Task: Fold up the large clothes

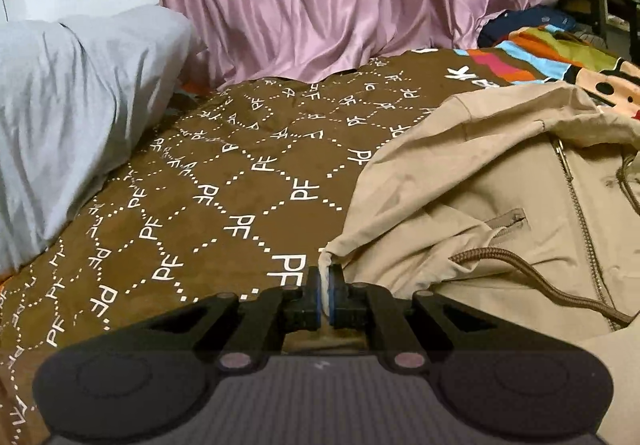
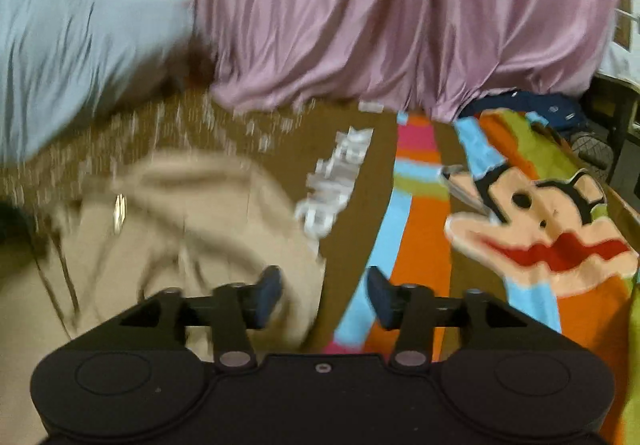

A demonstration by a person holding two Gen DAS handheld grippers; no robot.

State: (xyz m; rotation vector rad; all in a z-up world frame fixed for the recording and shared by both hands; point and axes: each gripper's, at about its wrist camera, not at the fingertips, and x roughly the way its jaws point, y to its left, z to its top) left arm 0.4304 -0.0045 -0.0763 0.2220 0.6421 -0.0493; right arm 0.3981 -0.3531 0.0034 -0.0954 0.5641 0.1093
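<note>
The light is soft and even, indoor, rather warm; no hard shadows fall on the brown bedspread ahead of the fingers. The pink curtain far beyond the fingertips shows a mild sheen on its folds; there is no strong glare. The left wrist view is sharp; the right wrist view is smeared by motion blur, most to the left of the fingers, where the beige jacket loses its detail. Both views bend at the edges, with dark corners.
</note>
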